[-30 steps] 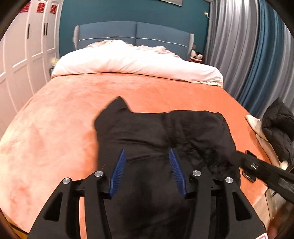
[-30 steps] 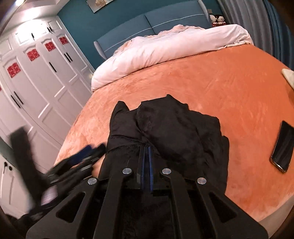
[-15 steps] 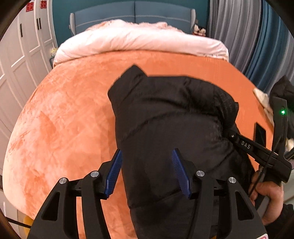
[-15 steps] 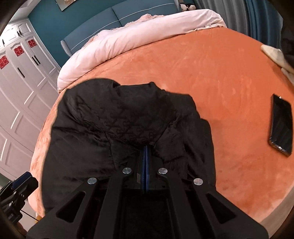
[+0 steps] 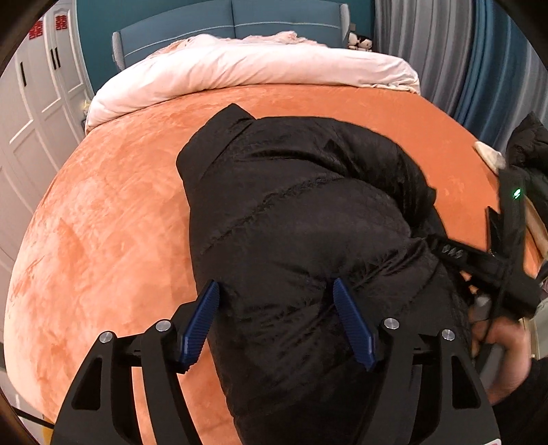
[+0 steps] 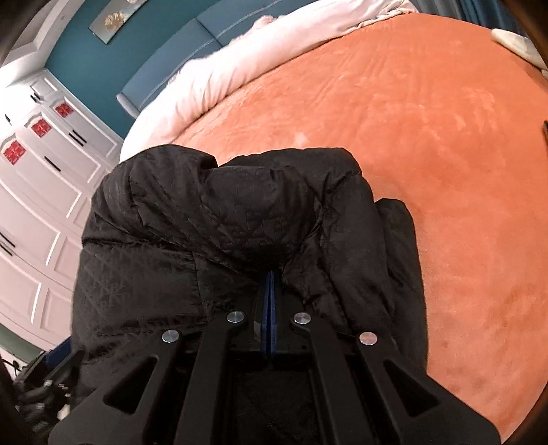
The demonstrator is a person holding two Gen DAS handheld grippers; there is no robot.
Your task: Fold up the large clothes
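A black quilted jacket [image 5: 301, 219] lies bunched on the orange bed cover [image 5: 102, 239], its near part raised. My left gripper [image 5: 277, 308] is open, its blue pads on either side of the jacket's near fold, not closed on it. My right gripper [image 6: 270, 291] is shut on the jacket [image 6: 222, 219], pinching a fold of fabric between its blue pads. The right gripper also shows in the left wrist view [image 5: 445, 250], gripping the jacket's right edge.
A white duvet [image 5: 246, 65] lies across the head of the bed before a blue headboard [image 5: 233, 20]. White wardrobe doors [image 6: 37, 205] stand to the left. Grey and blue curtains [image 5: 462, 58] hang at right. Dark clothing [image 5: 527, 147] lies off the bed's right side.
The right gripper has lifted and pulled the jacket's edge up and over, so the jacket bunches higher. The left gripper moved closer over the jacket and stays open. The phone has left the right view.
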